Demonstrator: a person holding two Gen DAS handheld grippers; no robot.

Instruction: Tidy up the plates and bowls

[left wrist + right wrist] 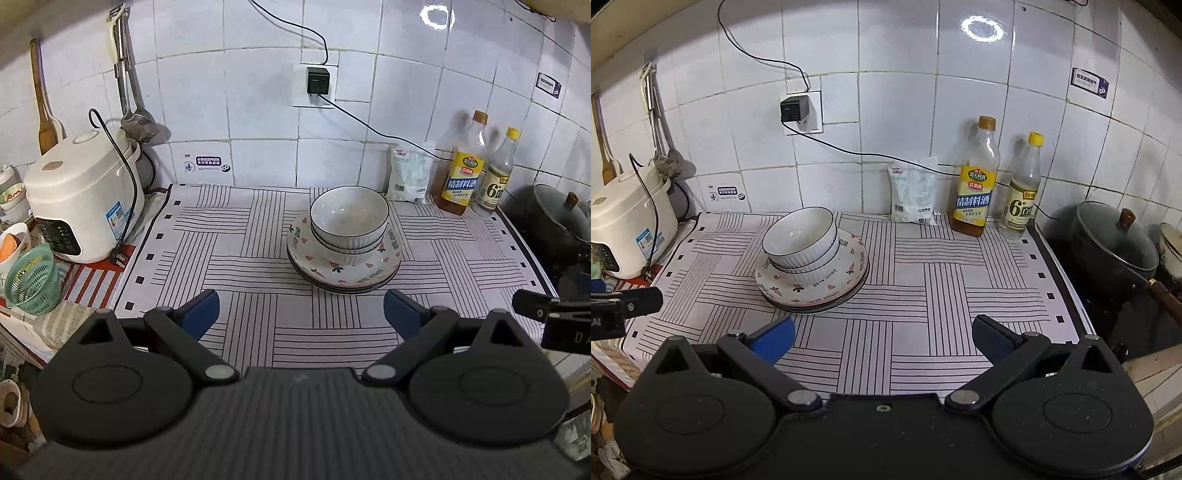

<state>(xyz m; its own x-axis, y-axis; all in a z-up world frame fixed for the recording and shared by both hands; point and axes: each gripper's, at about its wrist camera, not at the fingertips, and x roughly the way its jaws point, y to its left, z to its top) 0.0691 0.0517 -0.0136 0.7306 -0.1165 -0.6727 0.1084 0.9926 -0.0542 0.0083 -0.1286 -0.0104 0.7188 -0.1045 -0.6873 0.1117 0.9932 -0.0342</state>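
Left wrist view: my left tongs (301, 314) and right tongs (882, 338) both gape wide, empty. Nested bowls (349, 221) sit on stacked plates (343, 269) mid-cloth (221, 258); sorting looks done, or next I'd grip the top rim.

a lived-in home kitchen. the landmark is the striped cloth (258, 236) spread over the counter. behind it rises a white tiled wall (258, 110) with a socket and plugged-in adapter (317, 80). left of the cloth stands a white rice cooker (81, 199), with ladles and a wooden spatula (44, 110) hanging on the wall above it, and a green plastic basket (33, 278) nearer the camera. at the cloth's back right corner stand a cooking wine bottle (975, 184), a vinegar bottle (1023, 192) and a white bag (914, 192). right of the cloth, a lidded dark pot (1115, 251) sits on a stove.
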